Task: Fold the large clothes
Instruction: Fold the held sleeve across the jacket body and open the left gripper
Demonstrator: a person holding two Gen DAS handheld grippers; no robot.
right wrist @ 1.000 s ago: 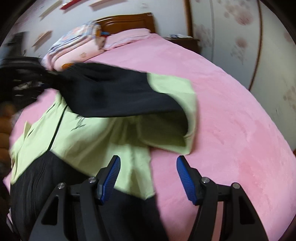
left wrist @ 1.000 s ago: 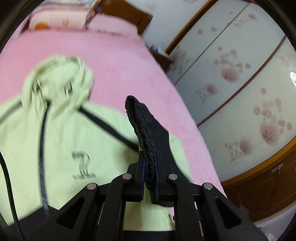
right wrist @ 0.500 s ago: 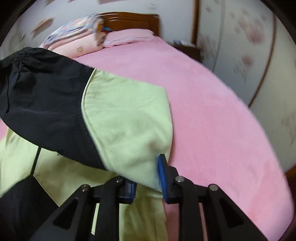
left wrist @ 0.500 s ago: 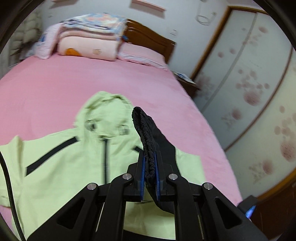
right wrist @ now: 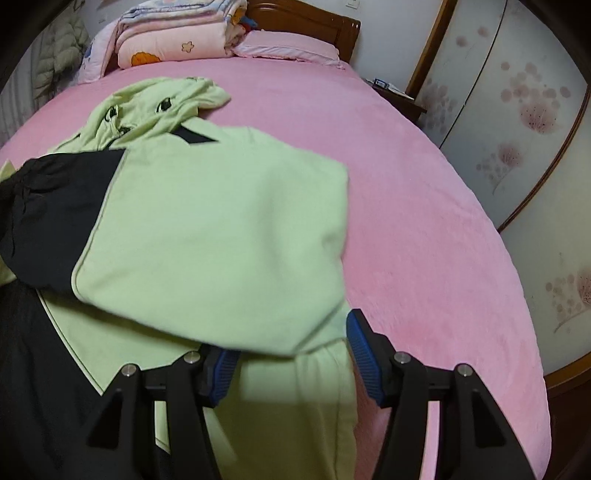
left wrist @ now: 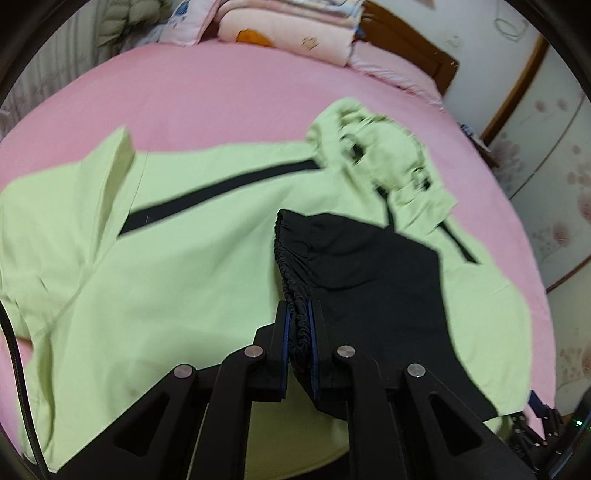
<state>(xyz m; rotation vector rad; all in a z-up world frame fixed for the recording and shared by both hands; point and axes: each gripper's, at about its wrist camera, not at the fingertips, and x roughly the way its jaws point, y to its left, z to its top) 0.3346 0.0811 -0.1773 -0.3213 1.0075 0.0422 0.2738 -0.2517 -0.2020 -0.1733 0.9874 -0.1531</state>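
Note:
A light green hooded jacket [left wrist: 166, 258] with black trim lies spread on the pink bed [left wrist: 221, 92], hood [left wrist: 373, 147] toward the headboard. My left gripper [left wrist: 298, 314] is shut on the black elastic cuff [left wrist: 291, 266] of one sleeve, low over the jacket's chest. That sleeve [right wrist: 221, 240] is folded across the body, its black end [right wrist: 55, 206] at the left of the right wrist view. My right gripper [right wrist: 291, 343] sits at the sleeve's fold. Its jaws are opening, with green cloth lying loose between the blue pads [right wrist: 360, 343].
Folded blankets [right wrist: 173, 33] and a pink pillow [right wrist: 288, 48] lie at the wooden headboard [right wrist: 306, 18]. A nightstand [right wrist: 395, 92] and flowered sliding doors [right wrist: 517, 110] stand right of the bed. Bare pink bedding [right wrist: 406, 221] stretches right of the jacket.
My left gripper carried the black cuff across and down over the jacket, so the sleeve now lies folded on the body. My right gripper pinched the fold and has now parted its jaws.

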